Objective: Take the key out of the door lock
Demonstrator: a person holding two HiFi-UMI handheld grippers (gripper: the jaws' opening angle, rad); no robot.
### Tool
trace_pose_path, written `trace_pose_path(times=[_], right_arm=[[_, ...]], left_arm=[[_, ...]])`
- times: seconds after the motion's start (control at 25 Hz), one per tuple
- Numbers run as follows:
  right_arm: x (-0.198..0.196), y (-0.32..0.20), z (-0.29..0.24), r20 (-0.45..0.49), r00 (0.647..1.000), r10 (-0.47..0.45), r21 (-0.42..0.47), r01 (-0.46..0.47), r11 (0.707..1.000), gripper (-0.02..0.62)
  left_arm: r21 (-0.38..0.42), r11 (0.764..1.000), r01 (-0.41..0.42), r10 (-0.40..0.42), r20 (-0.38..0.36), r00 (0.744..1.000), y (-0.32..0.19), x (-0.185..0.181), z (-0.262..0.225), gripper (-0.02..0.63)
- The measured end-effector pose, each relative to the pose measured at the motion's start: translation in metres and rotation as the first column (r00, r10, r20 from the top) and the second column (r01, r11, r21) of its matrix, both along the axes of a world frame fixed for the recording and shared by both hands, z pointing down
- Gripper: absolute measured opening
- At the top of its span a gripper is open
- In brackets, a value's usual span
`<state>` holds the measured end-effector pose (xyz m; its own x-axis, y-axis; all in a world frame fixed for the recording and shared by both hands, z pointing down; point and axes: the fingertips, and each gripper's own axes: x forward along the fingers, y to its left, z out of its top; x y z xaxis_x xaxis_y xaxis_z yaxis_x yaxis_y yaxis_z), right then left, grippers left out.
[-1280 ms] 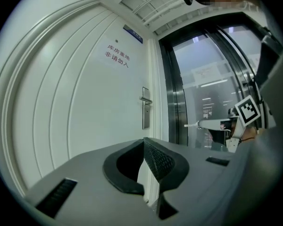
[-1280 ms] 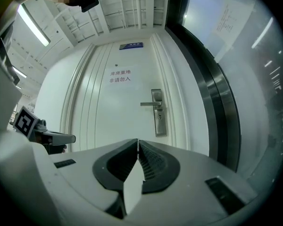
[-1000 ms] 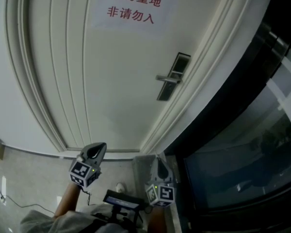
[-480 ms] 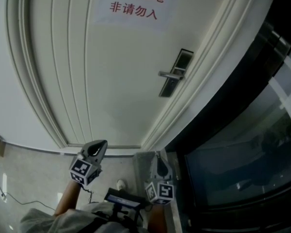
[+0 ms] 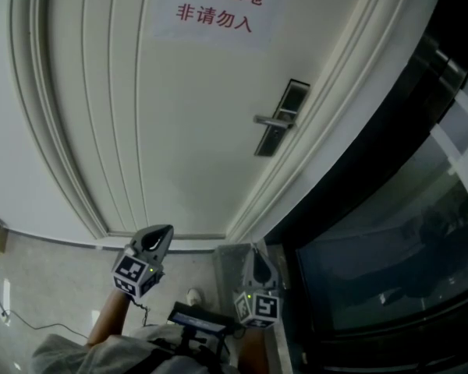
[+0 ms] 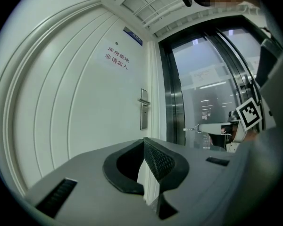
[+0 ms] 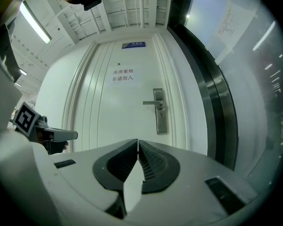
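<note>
White door (image 5: pixel 179 131), lock plate (image 5: pixel 281 118) at its right edge — key too small to make out. The left gripper (image 5: pixel 164 231) and right gripper (image 5: pixel 255 252) hang well short of it — both clenched on nothing.

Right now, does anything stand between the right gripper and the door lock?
No. In the right gripper view, only open space lies between the right gripper and the lock plate on the door.

Lock plate (image 7: pixel 159 112) is coming through too small, key not resolving in any view. Frame edge is cropping door sign (image 5: pixel 215 10) top; blue plaque (image 7: pixel 133 44) is staying unreadable.
</note>
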<state>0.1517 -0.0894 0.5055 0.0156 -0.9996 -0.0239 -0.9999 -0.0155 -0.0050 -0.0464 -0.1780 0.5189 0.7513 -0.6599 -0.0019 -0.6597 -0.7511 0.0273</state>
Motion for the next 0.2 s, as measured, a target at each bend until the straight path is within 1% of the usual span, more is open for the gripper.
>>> trace_pose_path(times=[0.2], right_arm=[[-0.0013, -0.0006, -0.0002, -0.012, 1.000, -0.015, 0.003, 0.015, 1.000, 0.020]], left_arm=[[0.000, 1.000, 0.004, -0.004, 0.003, 1.000, 0.0007, -0.0001, 0.0007, 0.006]])
